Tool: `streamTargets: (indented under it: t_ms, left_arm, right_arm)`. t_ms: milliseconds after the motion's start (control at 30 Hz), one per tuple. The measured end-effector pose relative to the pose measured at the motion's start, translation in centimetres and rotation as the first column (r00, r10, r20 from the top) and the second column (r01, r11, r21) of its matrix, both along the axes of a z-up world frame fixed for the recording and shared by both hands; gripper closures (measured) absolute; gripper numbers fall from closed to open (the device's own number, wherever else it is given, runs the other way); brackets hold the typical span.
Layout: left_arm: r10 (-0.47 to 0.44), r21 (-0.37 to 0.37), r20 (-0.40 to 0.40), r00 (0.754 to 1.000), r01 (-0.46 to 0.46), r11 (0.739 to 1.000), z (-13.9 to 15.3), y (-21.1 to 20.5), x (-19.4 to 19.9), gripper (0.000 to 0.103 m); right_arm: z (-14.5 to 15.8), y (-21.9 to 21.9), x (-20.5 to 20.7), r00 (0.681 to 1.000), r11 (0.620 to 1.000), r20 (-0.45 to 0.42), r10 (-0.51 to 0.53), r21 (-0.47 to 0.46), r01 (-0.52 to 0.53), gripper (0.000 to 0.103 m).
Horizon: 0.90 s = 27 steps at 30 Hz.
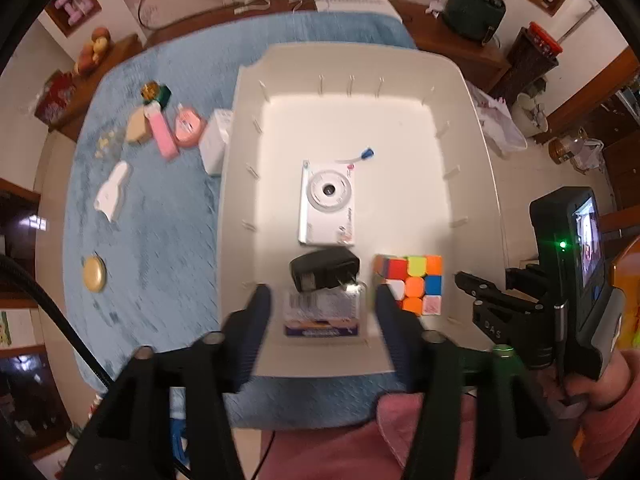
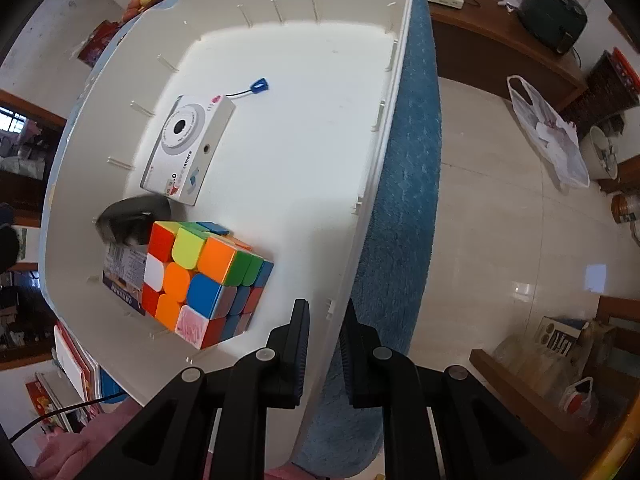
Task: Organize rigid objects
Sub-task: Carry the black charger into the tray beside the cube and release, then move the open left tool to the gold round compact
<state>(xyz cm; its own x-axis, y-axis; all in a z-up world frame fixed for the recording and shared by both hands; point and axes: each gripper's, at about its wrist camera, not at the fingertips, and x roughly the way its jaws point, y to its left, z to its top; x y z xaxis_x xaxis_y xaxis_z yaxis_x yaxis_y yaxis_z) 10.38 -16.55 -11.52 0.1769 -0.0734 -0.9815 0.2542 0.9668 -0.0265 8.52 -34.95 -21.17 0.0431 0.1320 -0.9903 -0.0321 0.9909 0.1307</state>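
Black adapter [image 1: 324, 270], a blocky plug, lay blurred in the smooth white bin [image 1: 476, 128] atop a flat printed box [image 1: 322, 314], beside the glossy multicolour cube [image 1: 416, 280] and white camera [image 1: 327, 204]. Left gripper [image 1: 322, 300] stood apart above it, empty. Right gripper [image 2: 325, 312] was clamped on the bin's thin wall.

Blue-covered worktop [image 1: 168, 216] bearing a white tray [image 1: 236, 184], a white box [image 1: 216, 140] just beside it, pink bottle [image 1: 188, 128], pink tube [image 1: 162, 134], round tan disc [image 1: 95, 274] well apart.
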Motion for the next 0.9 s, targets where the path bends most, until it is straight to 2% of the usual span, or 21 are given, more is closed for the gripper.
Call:
streamTargets:
  t_ms: [33,167,267,467,700,900]
  left_arm:
    - [0.000,-0.001,0.011,1.000,0.000,1.000,0.1,0.2,0.1,0.035]
    - [0.014,-0.055,0.044,0.999,-0.011,0.998,1.1,2.4,0.2,0.033]
    - [0.022,-0.077,0.060,0.998,-0.017,0.997,1.7,4.3,0.3,0.025]
    - [0.031,-0.071,0.096,0.995,-0.025,0.997,2.4,9.3,0.7,0.025]
    - [0.099,-0.095,0.065,0.993,-0.093,0.991,1.6,15.7,2.3,0.025]
    - [0.106,-0.077,0.054,0.993,-0.101,0.992,0.4,20.3,3.6,0.025]
  right_arm:
    - [0.0,0.0,0.0,1.000,1.000,-0.002,-0.010,-0.003,0.010,0.088]
    - [-0.1,-0.2,0.1,0.999,0.999,0.004,-0.040,-0.015,0.040,0.092]
    - [-0.3,-0.7,0.3,0.997,0.997,-0.001,-0.081,-0.003,0.081,0.094]
    - [-0.6,-1.8,0.3,0.982,0.982,-0.007,-0.187,0.020,0.187,0.095]
    - [-0.3,-2.3,0.6,0.947,0.947,0.008,-0.320,-0.013,0.320,0.096]
    - [0.4,-2.2,0.9,0.910,0.909,0.030,-0.414,-0.036,0.415,0.096]
